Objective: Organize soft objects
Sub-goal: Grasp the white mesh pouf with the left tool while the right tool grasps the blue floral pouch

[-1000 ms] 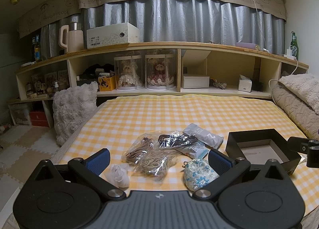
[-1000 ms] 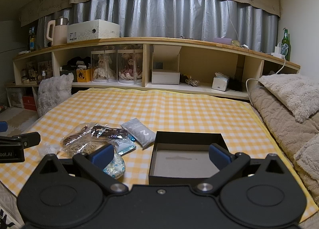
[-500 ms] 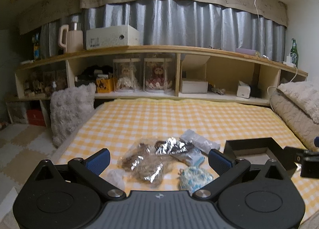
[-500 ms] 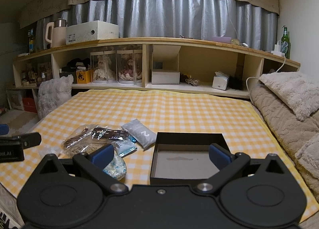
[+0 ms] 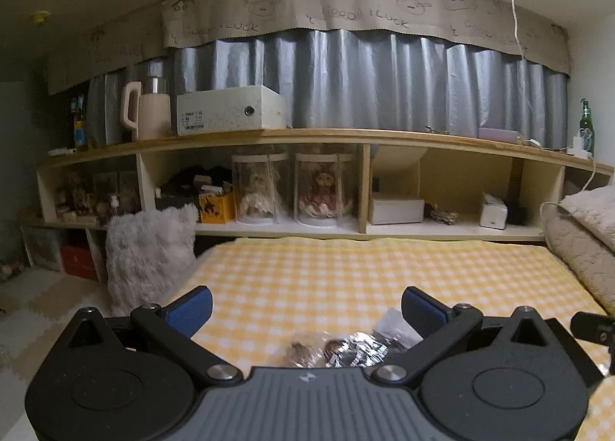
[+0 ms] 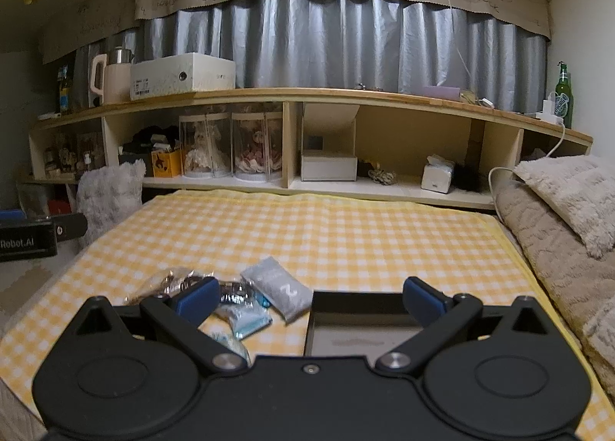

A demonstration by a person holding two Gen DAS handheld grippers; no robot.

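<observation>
1. Yellow check blanket (image 6: 346,233) holds everything.
2. Black box (image 6: 357,310) looks empty, so nothing's put away yet.
3. Soft bags (image 6: 246,298) lie just left of the box.
4. Left gripper (image 5: 306,306) & right gripper (image 6: 310,297): both wide apart, holding nothing.

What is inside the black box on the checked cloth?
The black box shows only a bare pale floor; no object visible inside. Its near part is hidden behind the right gripper.
</observation>
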